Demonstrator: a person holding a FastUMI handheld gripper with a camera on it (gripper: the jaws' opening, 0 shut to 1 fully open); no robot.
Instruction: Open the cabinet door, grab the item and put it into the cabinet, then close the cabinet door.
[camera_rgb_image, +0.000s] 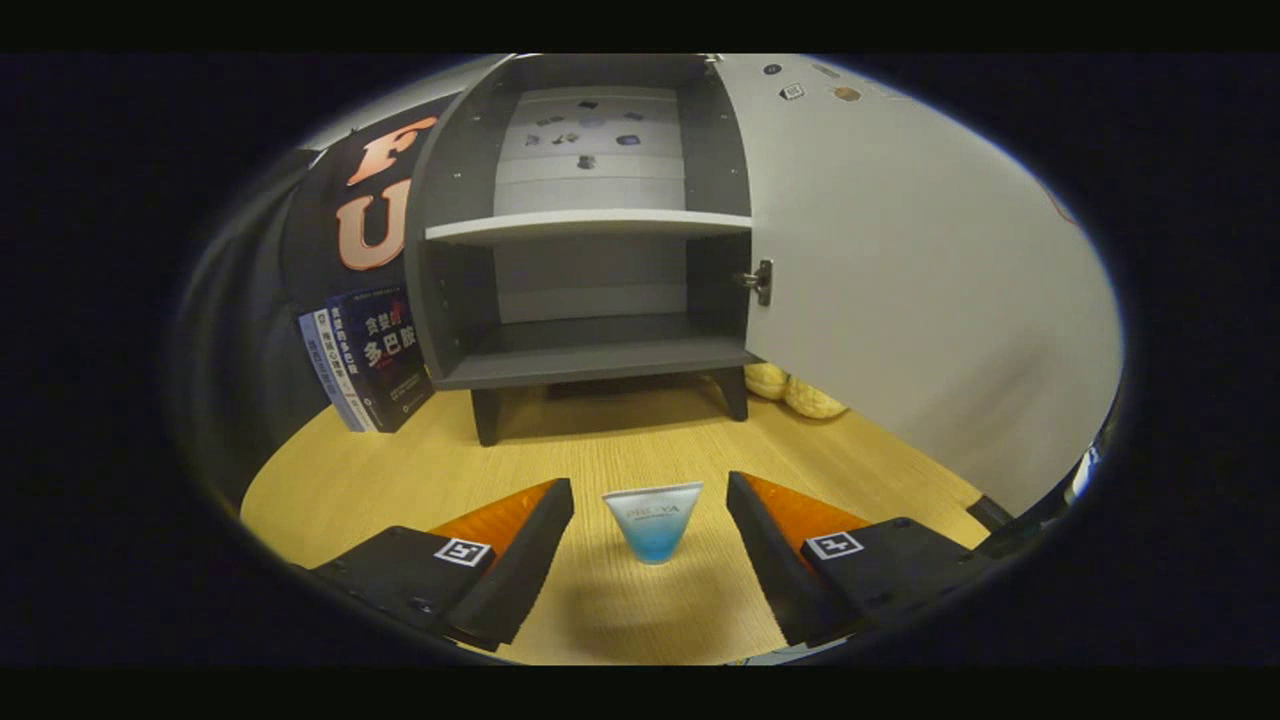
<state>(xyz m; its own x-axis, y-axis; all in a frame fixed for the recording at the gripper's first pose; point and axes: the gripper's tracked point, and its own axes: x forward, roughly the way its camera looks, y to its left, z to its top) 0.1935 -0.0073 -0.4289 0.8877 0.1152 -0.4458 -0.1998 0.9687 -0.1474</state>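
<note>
A small white and blue tube (653, 524) stands upright on the wooden table, between my two fingers with a gap on each side. My gripper (650, 500) is open and touches nothing. Beyond the tube stands a dark grey cabinet (590, 362) on short legs. Its light grey door (920, 290) is swung wide open to the right. Inside, a pale shelf (590, 225) splits it into an upper and a lower compartment, and I see nothing in the lower one.
Several books (368, 360) lean against the cabinet's left side. Yellow lumpy objects (795, 392) lie on the table behind the open door. The wooden table (400, 470) curves away at the left.
</note>
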